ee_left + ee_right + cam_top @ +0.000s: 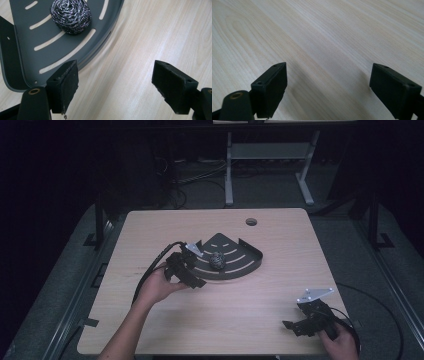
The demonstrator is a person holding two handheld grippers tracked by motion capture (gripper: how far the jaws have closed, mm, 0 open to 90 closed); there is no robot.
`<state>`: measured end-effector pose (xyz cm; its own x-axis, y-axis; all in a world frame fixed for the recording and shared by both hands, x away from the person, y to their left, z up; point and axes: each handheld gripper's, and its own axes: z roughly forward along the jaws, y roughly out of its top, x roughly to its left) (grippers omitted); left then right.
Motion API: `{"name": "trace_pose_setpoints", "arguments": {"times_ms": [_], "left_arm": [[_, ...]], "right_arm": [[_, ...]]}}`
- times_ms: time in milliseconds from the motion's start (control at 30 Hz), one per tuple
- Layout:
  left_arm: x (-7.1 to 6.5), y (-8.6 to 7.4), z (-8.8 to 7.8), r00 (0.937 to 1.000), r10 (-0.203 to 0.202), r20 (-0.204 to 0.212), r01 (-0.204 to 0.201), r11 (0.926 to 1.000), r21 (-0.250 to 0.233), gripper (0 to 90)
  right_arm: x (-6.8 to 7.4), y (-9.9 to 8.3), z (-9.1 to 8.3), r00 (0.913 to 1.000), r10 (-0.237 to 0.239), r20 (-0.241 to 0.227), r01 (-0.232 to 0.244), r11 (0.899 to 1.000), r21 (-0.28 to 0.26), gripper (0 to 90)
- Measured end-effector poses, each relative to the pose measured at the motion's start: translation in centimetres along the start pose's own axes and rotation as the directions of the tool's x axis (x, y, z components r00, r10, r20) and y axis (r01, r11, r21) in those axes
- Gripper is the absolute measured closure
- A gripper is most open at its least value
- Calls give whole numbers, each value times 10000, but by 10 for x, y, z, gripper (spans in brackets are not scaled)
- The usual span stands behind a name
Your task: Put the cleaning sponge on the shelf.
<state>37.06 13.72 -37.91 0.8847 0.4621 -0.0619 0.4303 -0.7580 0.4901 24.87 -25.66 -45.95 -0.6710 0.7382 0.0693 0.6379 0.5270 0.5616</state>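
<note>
A steel-wool scouring ball (71, 15) lies on a dark grey, fan-shaped slotted tray (27, 58) near the middle of the wooden table (240, 305), resting on the tray's floor among the slots. The left gripper (115, 82) sits at the tray's near edge with its jaws spread wide and nothing between them; in the left gripper view one pad (71, 82) overlaps the tray's rim while the other hangs over bare wood, and the ball lies ahead and off to the side of the gap. The right gripper (328, 87) hovers low over bare table near the front right corner, well apart from the tray, its jaws likewise wide and empty. This looks like the approach to the ball, with no grasp yet made. The next move probably calls for swinging the left gripper over the tray so the ball sits between the pads, lowering clear of the rim, then closing gently on the springy coil.
</note>
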Motion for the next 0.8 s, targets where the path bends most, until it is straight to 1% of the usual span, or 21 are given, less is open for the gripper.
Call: {"name": "trace_pose_setpoints", "arguments": {"times_ms": [267, 367, 500, 667, 733, 800], "left_arm": [[-6, -6, -1, 10000, 45, -16, -45, 10000, 7, 211], [-8, -11, 0, 10000, 50, -23, -49, 9999, 127, 211], [-10, -15, -1, 10000, 44, -60, -43, 9999, 141, 212], [-13, -23, -3, 10000, -34, -53, 34, 9999, 102, 212], [-14, -25, -3, 10000, -36, -59, 36, 9999, 116, 212], [-15, -28, -4, 9999, -113, -44, 113, 9999, 43, 212]], "right_arm": [[0, 0, 0, 10000, 2, 1, -2, 10000, -15, 143], [0, 0, 1, 10000, -39, 4, 39, 10000, 33, 143], [1, 1, 1, 10000, -44, 2, 44, 10000, 39, 143], [1, 1, 1, 10000, -58, 3, 58, 9999, 85, 143], [1, 1, 1, 10000, -66, -3, 66, 9999, 88, 143], [1, 1, 1, 10000, -75, 8, 75, 9999, 79, 143]]}}
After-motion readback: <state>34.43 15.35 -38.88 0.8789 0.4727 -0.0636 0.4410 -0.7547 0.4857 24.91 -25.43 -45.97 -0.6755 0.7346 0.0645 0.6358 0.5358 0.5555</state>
